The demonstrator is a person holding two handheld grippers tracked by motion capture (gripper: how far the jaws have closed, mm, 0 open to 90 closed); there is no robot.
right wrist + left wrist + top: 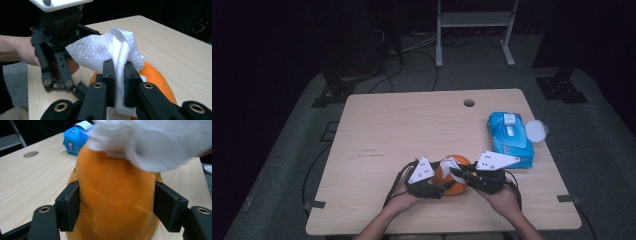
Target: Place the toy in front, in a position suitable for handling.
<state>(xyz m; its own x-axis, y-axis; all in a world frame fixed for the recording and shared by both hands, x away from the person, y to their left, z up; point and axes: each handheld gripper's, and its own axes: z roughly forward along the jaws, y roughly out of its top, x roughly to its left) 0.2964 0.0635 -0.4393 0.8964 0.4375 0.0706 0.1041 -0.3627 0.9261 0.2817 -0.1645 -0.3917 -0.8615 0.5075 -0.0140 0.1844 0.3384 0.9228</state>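
From above, the round orange plush ball sits near the table's front edge between both grippers. The left gripper straddles it, pads touching its soft, yielding sides; best held across the middle. The right gripper pinches the thin white wipe, limp and light, over the ball.

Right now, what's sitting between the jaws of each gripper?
In the left gripper view, the left gripper has the orange plush toy between its jaws. In the right gripper view, the right gripper pinches a white wipe.
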